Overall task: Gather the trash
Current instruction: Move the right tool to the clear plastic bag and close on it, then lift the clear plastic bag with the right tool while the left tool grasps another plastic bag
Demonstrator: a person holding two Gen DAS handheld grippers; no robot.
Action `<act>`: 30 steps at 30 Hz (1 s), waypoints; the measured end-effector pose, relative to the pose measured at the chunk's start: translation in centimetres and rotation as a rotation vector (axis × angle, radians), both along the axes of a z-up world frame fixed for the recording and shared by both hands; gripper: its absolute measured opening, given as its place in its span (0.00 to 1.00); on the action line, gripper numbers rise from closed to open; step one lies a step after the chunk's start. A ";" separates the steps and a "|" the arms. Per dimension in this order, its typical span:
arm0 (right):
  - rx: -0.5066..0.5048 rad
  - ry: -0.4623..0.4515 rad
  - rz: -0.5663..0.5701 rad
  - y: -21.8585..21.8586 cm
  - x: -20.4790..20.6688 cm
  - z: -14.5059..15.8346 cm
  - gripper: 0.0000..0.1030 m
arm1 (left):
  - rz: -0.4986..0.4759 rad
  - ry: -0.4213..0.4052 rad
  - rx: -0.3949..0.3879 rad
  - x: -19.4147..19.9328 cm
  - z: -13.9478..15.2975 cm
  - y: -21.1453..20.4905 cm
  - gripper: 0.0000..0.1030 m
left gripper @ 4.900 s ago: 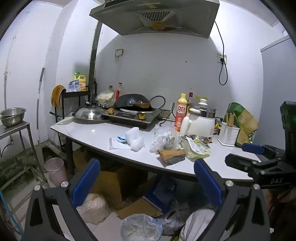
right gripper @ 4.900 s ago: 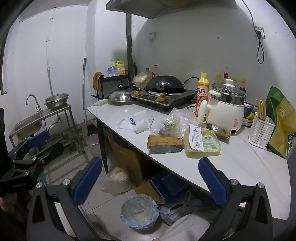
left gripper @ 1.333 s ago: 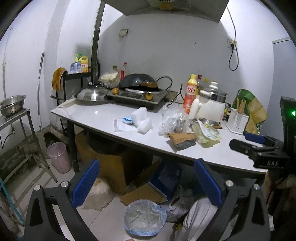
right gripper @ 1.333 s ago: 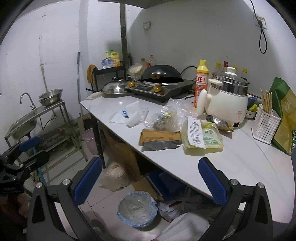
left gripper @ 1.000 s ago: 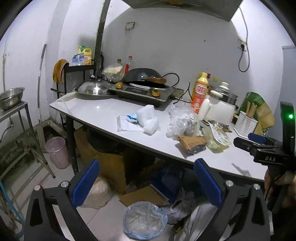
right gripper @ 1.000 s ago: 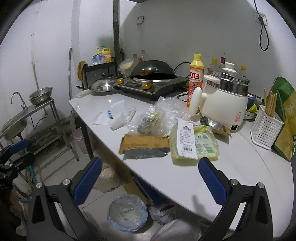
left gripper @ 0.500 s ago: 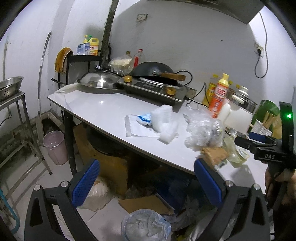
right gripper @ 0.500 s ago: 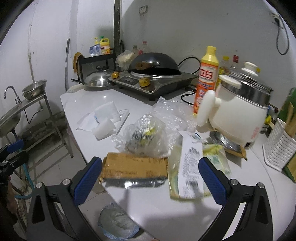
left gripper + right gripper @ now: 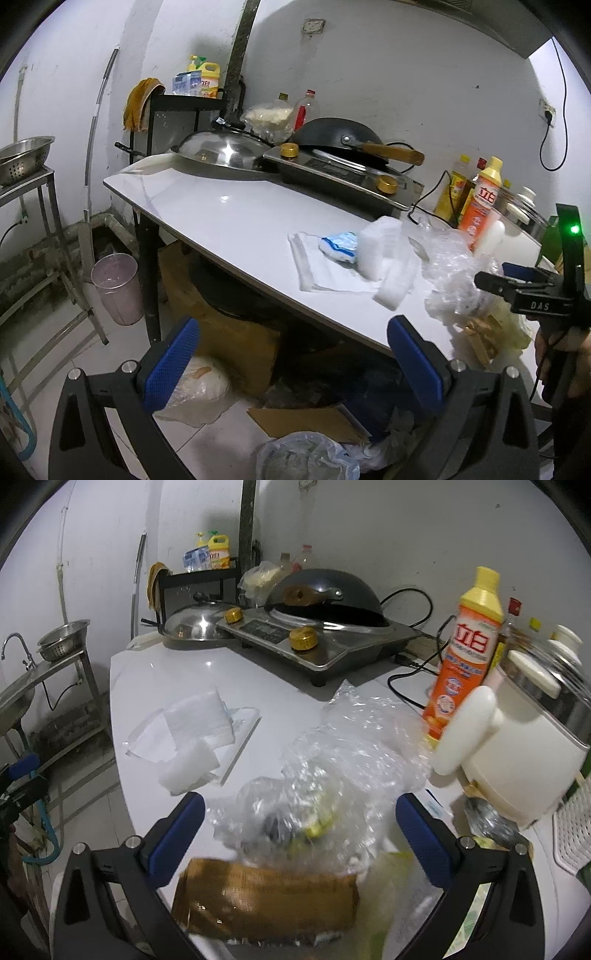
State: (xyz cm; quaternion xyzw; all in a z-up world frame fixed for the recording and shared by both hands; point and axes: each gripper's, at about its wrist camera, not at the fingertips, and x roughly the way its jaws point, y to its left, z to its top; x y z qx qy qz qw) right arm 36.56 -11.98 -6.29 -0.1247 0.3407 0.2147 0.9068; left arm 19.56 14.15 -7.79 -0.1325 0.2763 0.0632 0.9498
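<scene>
None of the trash looks collected yet: the crumpled clear plastic bag (image 9: 325, 760), the brown packet (image 9: 269, 897) at the table's (image 9: 229, 218) front edge and the white foam pieces (image 9: 384, 254) on a flat sheet further left all lie on the table. The right gripper (image 9: 295, 834) is spread wide, empty, with the bag and packet between its fingers, so a first grab seems imminent. The left gripper (image 9: 291, 362) is likewise wide open and empty, hanging off the front edge above the lined bin (image 9: 306, 458) on the floor beneath.
</scene>
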 end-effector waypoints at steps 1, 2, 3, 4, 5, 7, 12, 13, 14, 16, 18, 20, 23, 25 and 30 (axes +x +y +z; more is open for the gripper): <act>-0.003 0.004 0.002 0.1 0.0 -0.2 0.98 | 0.000 0.001 -0.001 0.1 -0.1 0.1 0.98; -0.010 0.011 0.005 0.4 0.3 -0.5 0.95 | -0.001 0.003 -0.001 0.3 -0.2 0.3 0.98; -0.017 0.017 0.007 0.7 0.4 -0.7 0.88 | -0.003 0.004 -0.002 0.4 -0.2 0.3 0.98; -0.026 0.024 0.011 1.0 0.5 -1.1 0.82 | -0.006 0.005 -0.003 0.5 -0.3 0.4 0.98; -0.034 0.029 0.012 1.1 0.5 -1.3 0.68 | -0.009 0.005 -0.004 0.5 -0.3 0.3 0.98; -0.037 0.038 0.015 1.2 0.5 -1.7 0.63 | -0.022 0.005 -0.005 0.7 -0.3 0.2 0.98; -0.028 0.017 0.025 1.0 0.3 -1.5 0.43 | -0.047 0.002 0.008 0.7 0.2 -0.8 0.98; -0.023 0.015 0.026 0.8 0.2 -1.4 0.40 | -0.051 -0.001 0.011 0.5 0.4 -1.0 0.99; -0.012 0.011 0.033 0.6 0.1 -1.1 0.37 | -0.055 -0.006 0.017 0.4 0.7 -1.2 0.99; 0.002 0.000 0.037 0.2 -0.3 -0.5 0.34 | -0.063 -0.018 0.029 0.2 1.4 -1.8 0.99; 0.029 -0.014 0.042 -0.4 -0.8 0.4 0.32 | -0.068 -0.026 0.042 0.0 2.0 -2.4 0.99; 0.055 -0.036 0.045 -1.0 -1.5 1.6 0.32 | -0.073 -0.036 0.056 -0.2 2.7 -3.2 0.99; 0.087 -0.058 0.047 -1.9 -2.3 2.8 0.32 | -0.088 -0.052 0.074 -0.6 3.8 -4.5 0.99; 0.111 -0.073 0.046 -2.7 -3.0 3.8 0.32 | -0.096 -0.062 0.087 -1.0 4.4 -5.2 0.99; 0.146 -0.102 0.034 -4.9 -4.8 5.9 0.32 | -0.120 -0.081 0.112 -1.3 5.7 -7.5 0.99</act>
